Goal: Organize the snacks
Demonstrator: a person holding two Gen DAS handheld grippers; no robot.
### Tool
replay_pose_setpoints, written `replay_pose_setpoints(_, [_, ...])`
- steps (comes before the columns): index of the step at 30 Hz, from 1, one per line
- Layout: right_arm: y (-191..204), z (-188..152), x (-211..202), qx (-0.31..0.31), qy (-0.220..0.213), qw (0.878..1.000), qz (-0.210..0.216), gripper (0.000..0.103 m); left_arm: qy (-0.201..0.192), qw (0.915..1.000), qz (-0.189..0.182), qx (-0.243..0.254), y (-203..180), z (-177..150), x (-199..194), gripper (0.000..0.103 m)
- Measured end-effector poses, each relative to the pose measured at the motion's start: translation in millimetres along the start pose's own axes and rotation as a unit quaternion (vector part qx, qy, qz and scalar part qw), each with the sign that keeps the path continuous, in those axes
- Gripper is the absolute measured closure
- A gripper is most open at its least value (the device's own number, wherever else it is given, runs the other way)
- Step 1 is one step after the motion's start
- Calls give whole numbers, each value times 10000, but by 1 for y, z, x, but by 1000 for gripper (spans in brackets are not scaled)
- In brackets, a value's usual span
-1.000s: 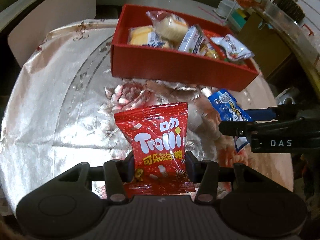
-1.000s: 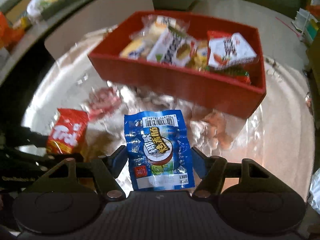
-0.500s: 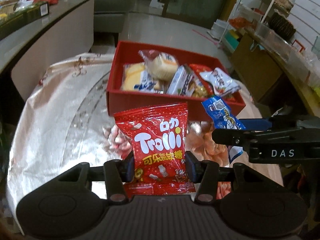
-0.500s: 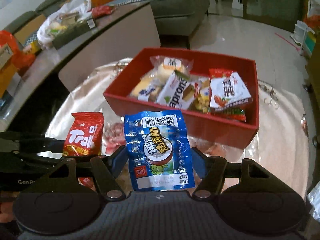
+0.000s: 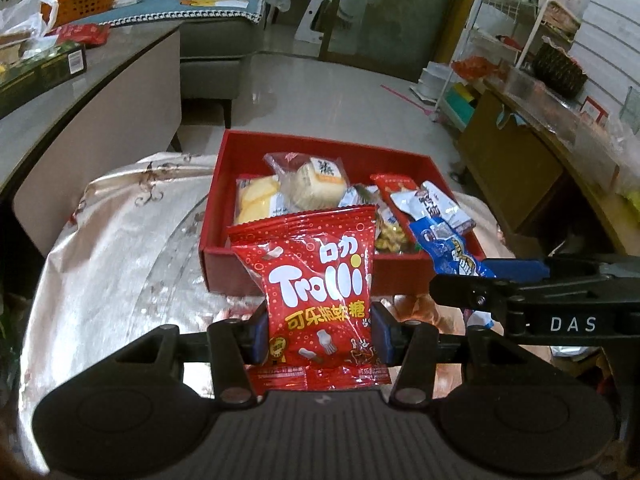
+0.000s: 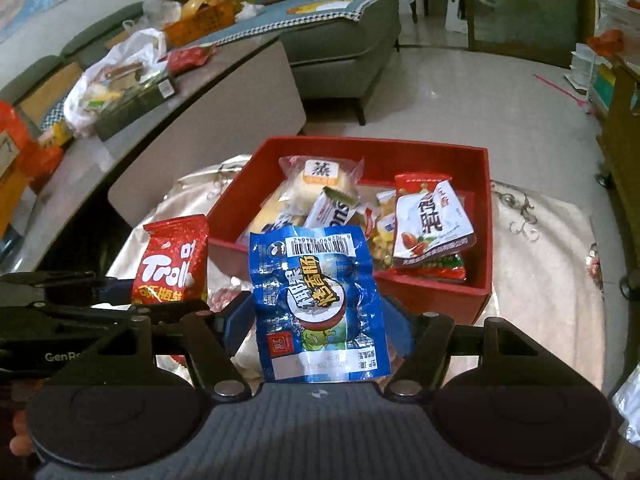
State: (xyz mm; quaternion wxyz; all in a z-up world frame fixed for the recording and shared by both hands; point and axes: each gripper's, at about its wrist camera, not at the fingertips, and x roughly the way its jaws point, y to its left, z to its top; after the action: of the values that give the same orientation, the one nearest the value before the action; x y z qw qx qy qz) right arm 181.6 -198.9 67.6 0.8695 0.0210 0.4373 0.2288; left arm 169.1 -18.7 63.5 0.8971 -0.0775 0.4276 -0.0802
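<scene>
Shiny tablecloth [image 5: 100,260], red box [image 5: 288,276] at frame centre. Left gripper [image 5: 320,332] clenched on red Trolli bag [image 5: 320,292], right gripper [image 6: 316,324] clenched on blue sausage packet [image 6: 316,296], both raised, probably for drop in box.

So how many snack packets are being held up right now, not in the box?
2. The red Trolli packet sits in the left claw; the blue sausage packet sits in the right claw. Both hang before the red box.

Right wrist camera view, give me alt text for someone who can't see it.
The right gripper holds a blue snack packet upright before an open red box of wrapped snacks on a shiny tablecloth. At left, the left gripper holds a red Trolli bag.
</scene>
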Motion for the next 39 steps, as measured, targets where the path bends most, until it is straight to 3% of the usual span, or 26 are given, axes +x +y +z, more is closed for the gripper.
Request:
replay_pose_setpoints(10, [-10,21,14,147,-140,9997,-118,35,-68,9999,81,41,-10,24,27,60])
replay_pose_setpoints(15, [-24,23,33,315,206,9991,-175,36,141,9996,26,-240,-3,38,55,60])
replay_pose_setpoints(18, [-11,0,24,-121,351,9976,-581,25,155,9996,-107,-229,3,36,50,60])
replay_pose_setpoints(22, [-14,-32,34,-471,718,9944,-617,22,299,9981,-293,-451,22,30,41,60])
replay_pose_setpoints(23, [-16,-35,41,-547,839,9926,-690,17,324,9975,-336,-522,25,29,39,60])
replay_pose_setpoints(28, [-34,-34,76,306,1015,9934,-441,12,305,9972,-256,-629,36,26,34,60])
replay_pose_setpoints(32, [-24,-44,109,46,1258,9889,-794,0,497,9961,-334,-645,33,20,44,60])
replay_pose_setpoints(34, [-7,-49,118,-386,1253,9851,-1110,0,550,9963,-329,-567,29,17,46,60])
replay_pose_setpoints(39, [-11,-45,112,-372,1347,9853,-983,7,606,9963,-350,-493,26,12,46,60])
